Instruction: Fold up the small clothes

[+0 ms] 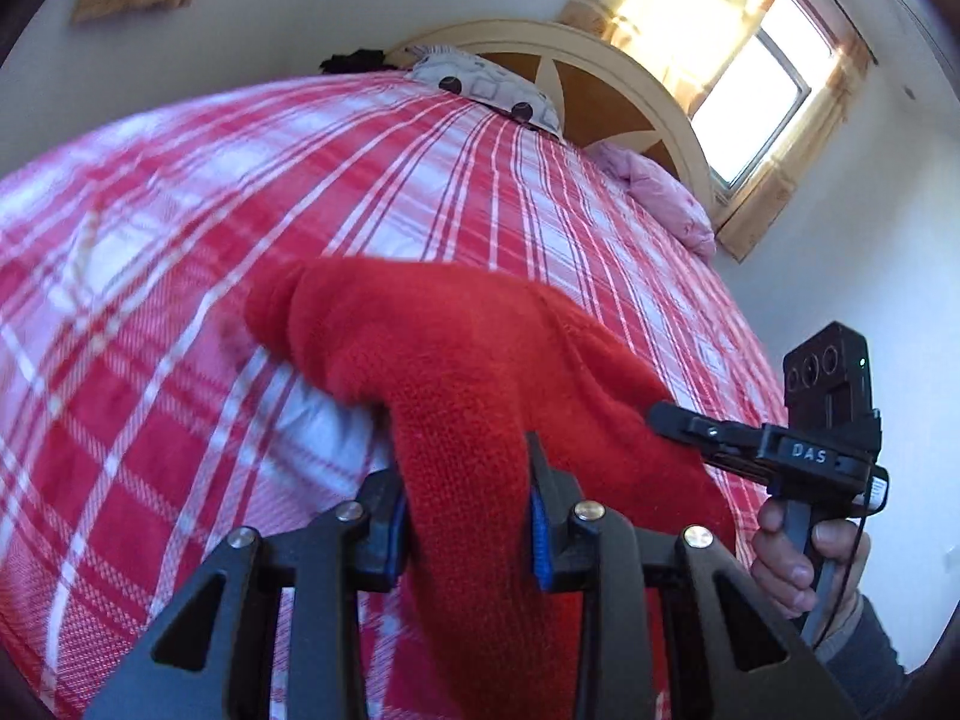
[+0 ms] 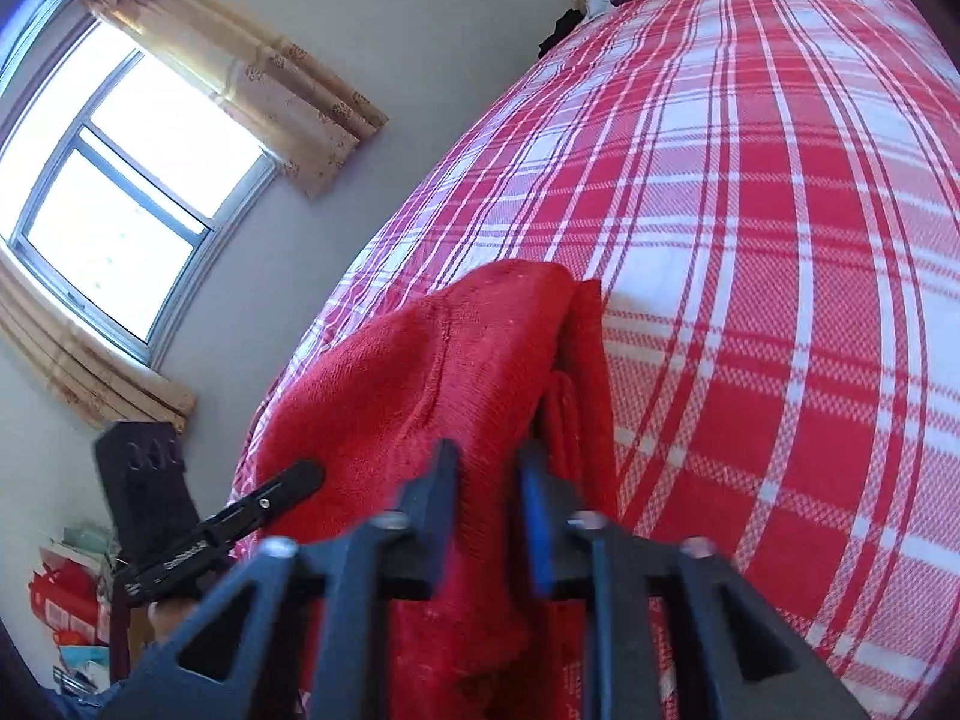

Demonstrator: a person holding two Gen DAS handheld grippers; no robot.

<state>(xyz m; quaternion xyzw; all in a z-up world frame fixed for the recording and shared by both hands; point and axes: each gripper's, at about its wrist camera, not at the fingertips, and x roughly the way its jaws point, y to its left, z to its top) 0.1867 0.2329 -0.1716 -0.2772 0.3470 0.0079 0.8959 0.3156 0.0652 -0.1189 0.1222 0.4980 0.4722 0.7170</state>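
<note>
While both grippers carry the red knit garment (image 1: 480, 396) above the near part of the bed (image 1: 180, 312), the step in hand reads as the carry-over of a fold: a gathered edge being brought across, not yet laid down.

Left gripper (image 1: 468, 516): jaws part closed, pads pinching a thick band of the knit that runs straight between them. Firm hold, by the look of it.

Right gripper (image 2: 486, 504): jaws stand somewhat wider, red cloth between them. The near finger lies against the fabric; a dark gap shows at the far blue pad, so I cannot tell whether this side truly grips or only cradles the cloth. Frame blurred here.

Garment: bunched and draped, one rolled end hanging out to the left in the left wrist view, the rest falling toward the near edge of the bed. Red-and-white checked bedspread below, pillow (image 1: 492, 90) far off at the headboard (image 1: 624, 96), window (image 2: 114, 180) on the wall beyond.

Next move, as I judge it: lower both hands together, keep the edge taut and level between them, lay it flat on the bedspread, then let go. Risk: the looser right hold dropping its corner early.
</note>
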